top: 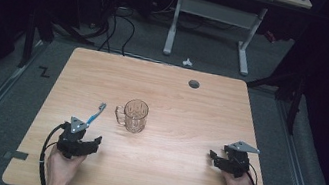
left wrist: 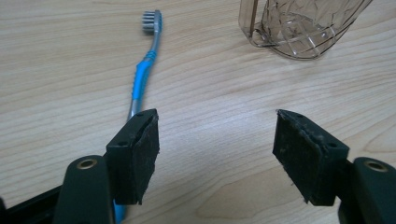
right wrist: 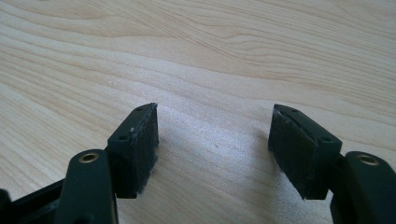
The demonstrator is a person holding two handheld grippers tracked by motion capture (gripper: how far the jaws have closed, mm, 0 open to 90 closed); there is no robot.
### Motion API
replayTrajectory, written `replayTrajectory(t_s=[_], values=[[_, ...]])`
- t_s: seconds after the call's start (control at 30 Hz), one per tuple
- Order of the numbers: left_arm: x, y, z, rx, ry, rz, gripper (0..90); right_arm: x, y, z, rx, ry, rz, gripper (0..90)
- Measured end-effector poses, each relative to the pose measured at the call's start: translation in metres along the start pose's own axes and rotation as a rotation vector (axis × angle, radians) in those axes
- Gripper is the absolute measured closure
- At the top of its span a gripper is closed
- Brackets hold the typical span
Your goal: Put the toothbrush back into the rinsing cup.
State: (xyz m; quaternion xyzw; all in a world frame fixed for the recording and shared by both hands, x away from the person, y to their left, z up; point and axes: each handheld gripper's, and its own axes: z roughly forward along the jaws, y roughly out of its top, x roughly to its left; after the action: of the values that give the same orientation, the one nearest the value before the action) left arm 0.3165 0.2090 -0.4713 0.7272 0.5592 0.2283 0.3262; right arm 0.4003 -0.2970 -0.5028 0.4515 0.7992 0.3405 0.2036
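I see blue toothbrush (left wrist: 142,77) flat on table, bristles far end, w/ clear glass mug (top: 134,116) upright just beside.

On the light wooden desk (top: 164,173), bare wood is seen between the left tool (top: 92,142) and the right tool (top: 212,156), so a wide lane is left free along the near edge. Ahead of the left tool, the way is narrowed by a blue-and-grey plastic toothbrush (left wrist: 142,77) lying flat just beside its left pad (left wrist: 140,154) and by a clear faceted glass mug (left wrist: 299,23) standing upright farther off to the right, with an open strip of wood between the two. Only bare wood is met ahead of the right tool's spread jaws, and the far half of the desk is broken only by a small dark round hole (top: 194,84).
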Motion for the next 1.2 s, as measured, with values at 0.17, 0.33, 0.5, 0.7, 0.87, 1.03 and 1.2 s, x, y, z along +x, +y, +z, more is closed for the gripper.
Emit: replayTrajectory(t_s=[0.17, 0.33, 0.5, 0.7, 0.87, 1.03, 1.2], values=[[0.007, 0.004, -0.002, 0.012, -0.017, -0.034, 33.9, 0.0, 0.0, 0.0, 0.0, 0.0, 0.0, 33.8], [0.013, 0.011, -0.004, 0.032, -0.023, -0.042, 31.9, 0.0, 0.0, 0.0, 0.0, 0.001, 0.0, 33.8], [0.02, 0.015, 0.0, 0.07, -0.033, -0.041, 30.0, 0.0, 0.0, 0.0, 0.001, 0.001, 0.0, 33.8], [0.023, 0.02, 0.001, 0.114, -0.005, -0.009, 30.4, 0.0, 0.0, 0.0, 0.001, 0.001, 0.001, 33.8], [0.03, 0.029, 0.004, 0.143, 0.004, 0.014, 30.1, 0.0, 0.0, 0.0, 0.001, 0.001, 0.001, 33.8], [0.035, 0.034, 0.008, 0.164, 0.012, 0.024, 31.7, 0.0, 0.0, 0.0, 0.001, 0.001, 0.001, 33.8], [0.038, 0.041, 0.011, 0.173, 0.036, 0.043, 38.3, 0.0, 0.0, 0.0, 0.001, 0.001, 0.001, 33.8]])
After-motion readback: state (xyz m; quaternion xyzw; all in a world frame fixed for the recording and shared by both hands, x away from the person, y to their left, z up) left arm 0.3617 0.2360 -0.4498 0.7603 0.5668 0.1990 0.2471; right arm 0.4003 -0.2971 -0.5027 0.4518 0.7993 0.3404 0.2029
